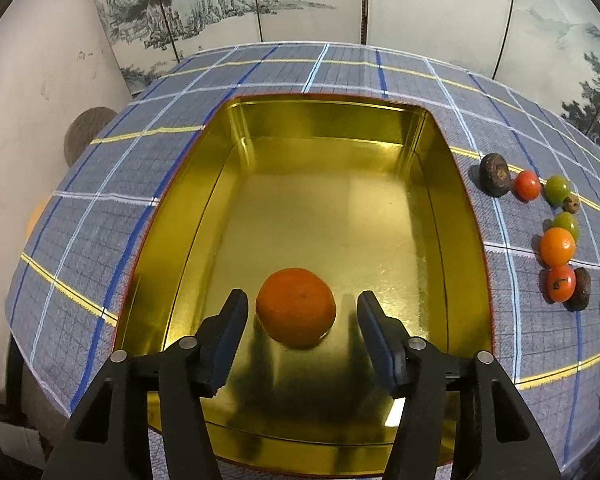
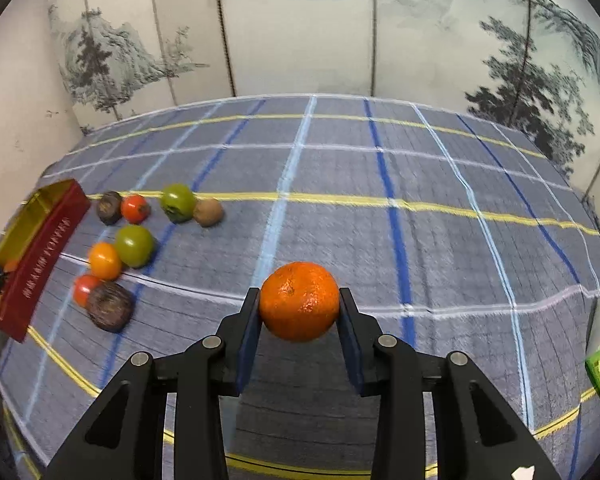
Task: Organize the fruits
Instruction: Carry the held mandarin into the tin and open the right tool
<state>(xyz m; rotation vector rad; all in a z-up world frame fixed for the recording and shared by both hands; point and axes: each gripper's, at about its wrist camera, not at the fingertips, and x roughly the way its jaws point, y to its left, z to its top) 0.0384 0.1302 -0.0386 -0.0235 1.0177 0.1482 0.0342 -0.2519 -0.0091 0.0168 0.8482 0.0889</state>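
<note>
Plaid tablecloth (image 2: pixel 340 184), painted folding screen (image 2: pixel 300 28)

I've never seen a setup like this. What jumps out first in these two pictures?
The shiny gold tin fills the left view, with one orange lying on its floor between the open fingers of the left tool. In the right view, the right tool clamps a second orange above the checked tablecloth. A cluster of small fruits sits on the cloth beside the tin.
</note>
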